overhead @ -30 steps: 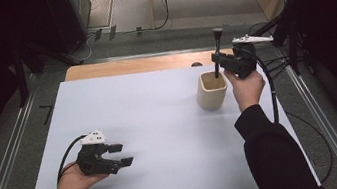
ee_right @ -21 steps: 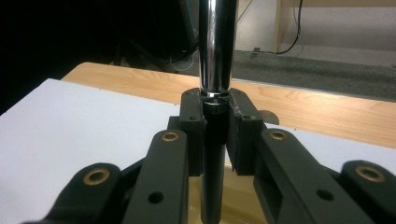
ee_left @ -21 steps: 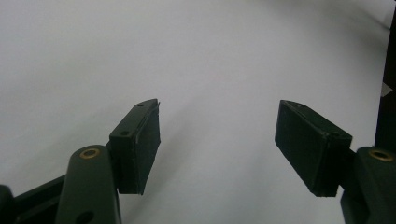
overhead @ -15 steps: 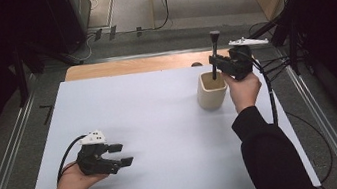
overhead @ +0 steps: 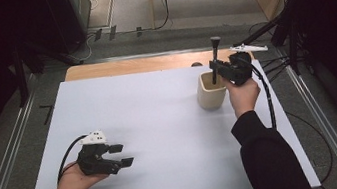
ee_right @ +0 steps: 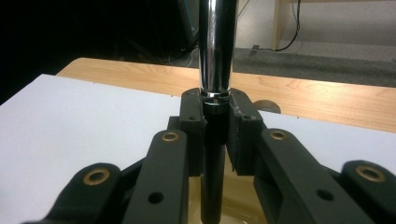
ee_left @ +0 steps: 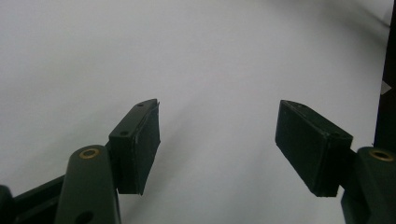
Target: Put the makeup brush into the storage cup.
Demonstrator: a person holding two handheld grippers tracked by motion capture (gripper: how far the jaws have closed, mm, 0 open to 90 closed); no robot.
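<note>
One cream cup (overhead: 211, 93), utensil (overhead: 214, 62) upright inside, pinched by right gripper (overhead: 216, 65), left gripper (overhead: 121, 154) spread

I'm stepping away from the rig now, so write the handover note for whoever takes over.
Right gripper: shut on the upright black-and-chrome rod-shaped tool, lower end inside the cream ceramic cup.
Left gripper: open, holding nothing, low over the white table board, near-left.
Cup stands far right on the board.
Done: tool gripped, tip in cup.
Left: probably lower and release the tool; whether it touches the cup's bottom can't be told.
</note>
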